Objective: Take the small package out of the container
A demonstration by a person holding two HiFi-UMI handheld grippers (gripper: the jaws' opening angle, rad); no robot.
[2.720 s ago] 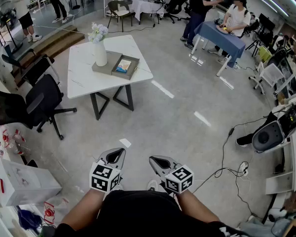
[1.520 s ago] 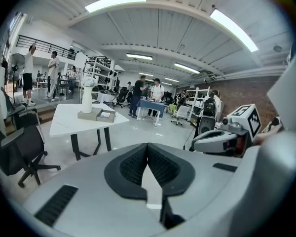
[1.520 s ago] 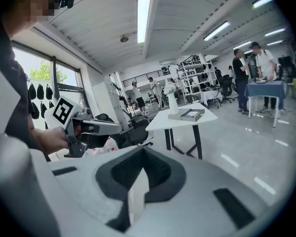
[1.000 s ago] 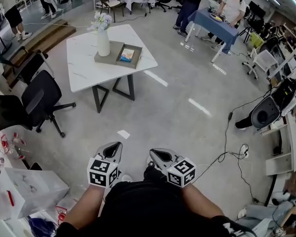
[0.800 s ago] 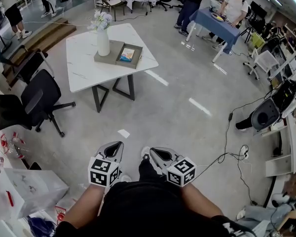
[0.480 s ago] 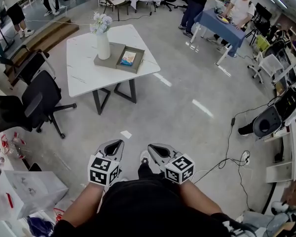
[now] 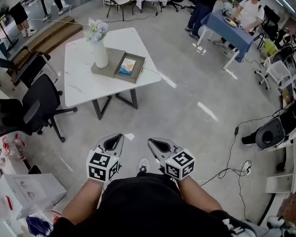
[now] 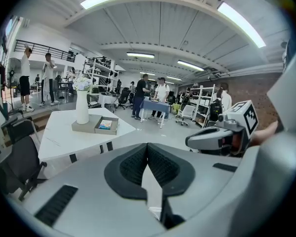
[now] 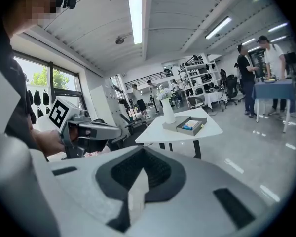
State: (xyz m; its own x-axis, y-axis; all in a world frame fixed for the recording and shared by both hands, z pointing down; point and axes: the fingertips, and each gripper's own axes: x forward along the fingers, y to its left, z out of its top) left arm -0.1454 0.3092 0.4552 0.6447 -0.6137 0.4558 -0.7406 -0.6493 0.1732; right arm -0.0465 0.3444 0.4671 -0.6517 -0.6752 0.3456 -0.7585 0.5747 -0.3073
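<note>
"So, what have your jaws got hold of?"

"Nothing at all. My left gripper (image 7: 116, 138) is closed right up, its ribbed black pads pressed flat together with no gap. My right gripper (image 7: 153, 142) is the same, pads meeting on nothing. Both are smooth pale-grey plastic shells, each with a white cube of black square markers at the back."

"And the package?"

"It's well apart from me, across a stretch of polished grey concrete floor (image 7: 182, 107). The small flat blue-and-orange package (image 7: 127, 65) lies inside the shallow square grey-brown container (image 7: 140, 68). That sits on the white marble-veined table top (image 7: 81, 85), which has black angled legs. Just beside the container, seemingly edge to edge, is a flat grey slab (image 7: 106, 69), and a tall white ceramic vase of pale flowers (image 7: 99, 54) stands upright on it. A black office chair (image 7: 39, 100) stands near the table's left side in the head view."

"Anything you can't make out?"

"The package's print is too small to read in any view. My own grey shell fills the lower half of each gripper view, and in the left gripper view it cuts off most of the table legs. My dark top hides my arms above the elbows in the head view."
</note>
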